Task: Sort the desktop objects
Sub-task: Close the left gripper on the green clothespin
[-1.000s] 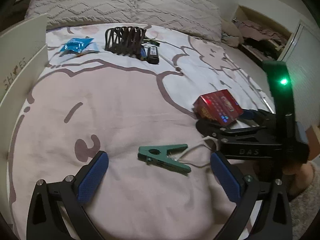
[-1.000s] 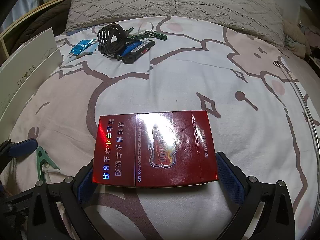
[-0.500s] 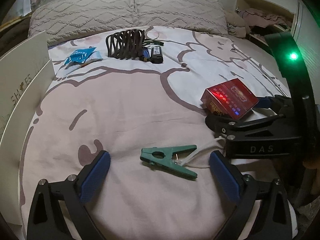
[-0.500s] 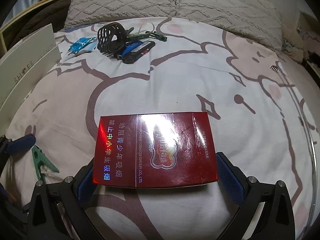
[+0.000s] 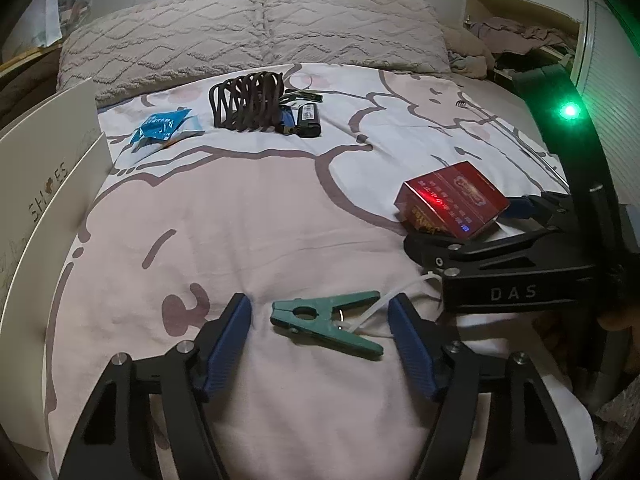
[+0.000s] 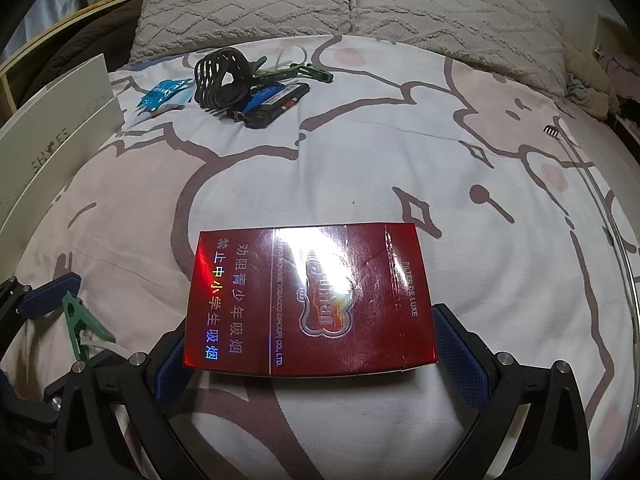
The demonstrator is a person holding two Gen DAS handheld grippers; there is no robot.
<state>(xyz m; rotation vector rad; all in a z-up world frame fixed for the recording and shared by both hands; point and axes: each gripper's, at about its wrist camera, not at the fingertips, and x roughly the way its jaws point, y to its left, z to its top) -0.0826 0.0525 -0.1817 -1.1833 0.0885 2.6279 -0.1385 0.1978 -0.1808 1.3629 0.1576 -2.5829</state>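
From my left camera, my left gripper has just been closing around the green clip on the bed sheet, but its pads are not touching it. From my right camera, my right gripper squeezes the red box by its two sides.

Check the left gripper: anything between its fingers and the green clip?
Nothing visible. The green clip lies on the bedsheet between the left gripper's closing, not yet touching pads; only its own white cord trails right.
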